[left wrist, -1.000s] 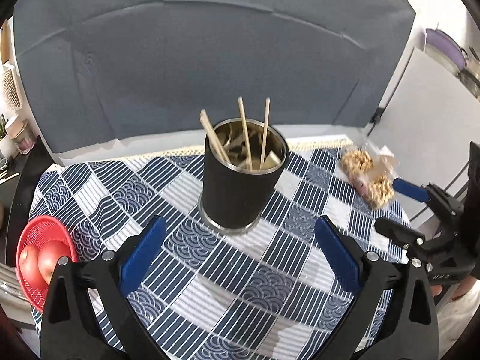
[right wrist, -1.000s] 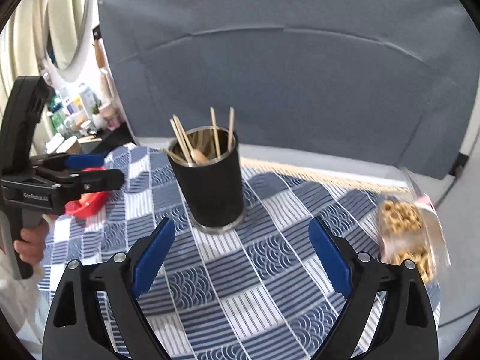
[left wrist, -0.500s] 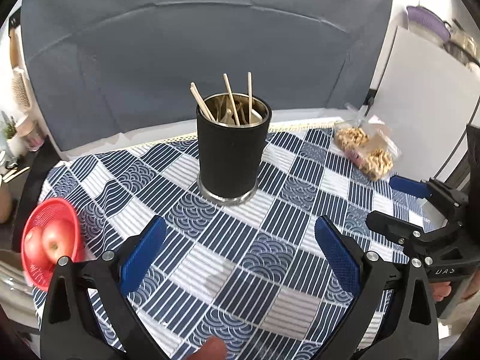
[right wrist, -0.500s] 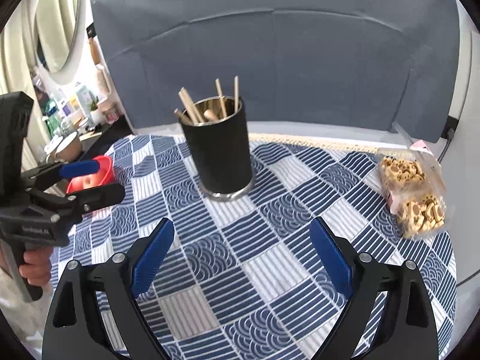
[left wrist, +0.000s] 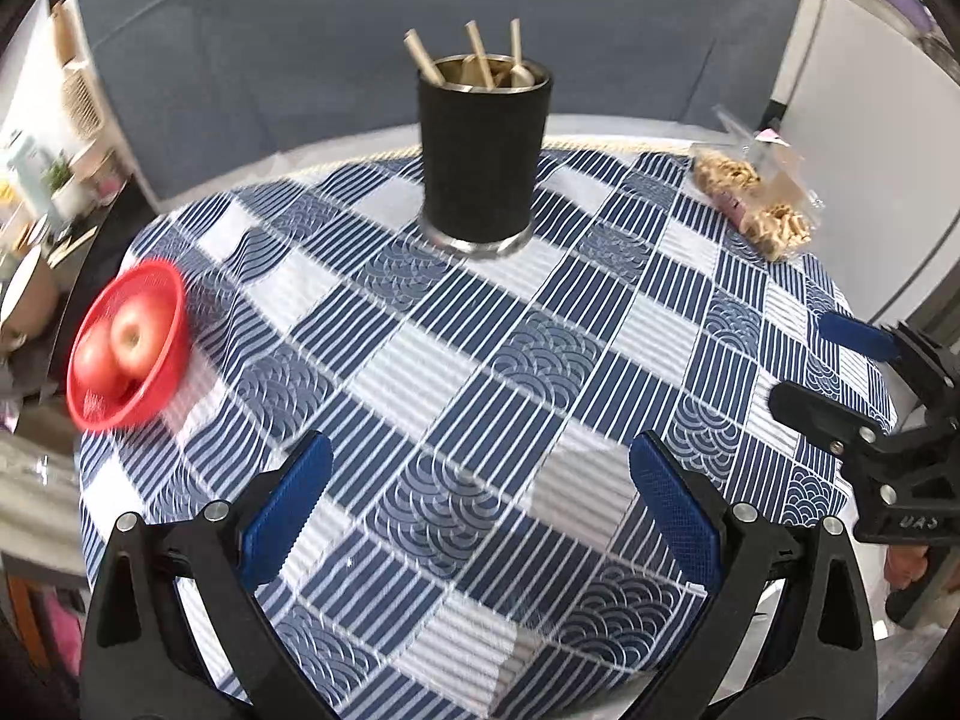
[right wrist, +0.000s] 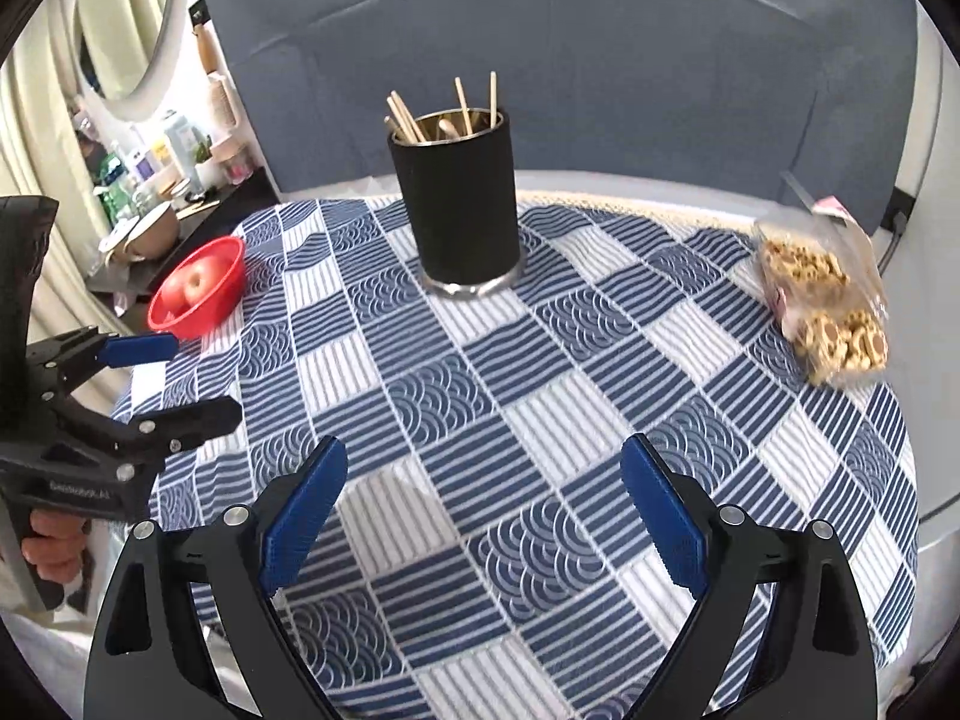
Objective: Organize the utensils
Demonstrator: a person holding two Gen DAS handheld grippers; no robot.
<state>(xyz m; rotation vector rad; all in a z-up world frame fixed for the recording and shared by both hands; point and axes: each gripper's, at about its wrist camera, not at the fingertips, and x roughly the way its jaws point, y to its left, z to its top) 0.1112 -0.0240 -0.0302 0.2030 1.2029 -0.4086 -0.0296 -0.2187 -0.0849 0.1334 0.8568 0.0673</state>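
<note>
My left hand-held gripper (left wrist: 480,498) and right hand-held gripper (right wrist: 483,495) both hang above the near side of the bench (right wrist: 600,420), jaws spread wide and empty. Farther back the black utensil holder (right wrist: 459,204) stands upright, wooden utensils (right wrist: 462,102) poking out. A red bowl (right wrist: 201,288) of apples sits at the left edge, a snack bag (right wrist: 828,306) at the right.

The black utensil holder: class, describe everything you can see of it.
The black utensil holder is a matte black cylinder with a shiny metal lining and metal base ring. It stands upright on the checked blue-and-white tablecloth, toward the far side. Thin wooden sticks and a spoon-like piece poke from its open top. Neither gripper touches it.
</note>
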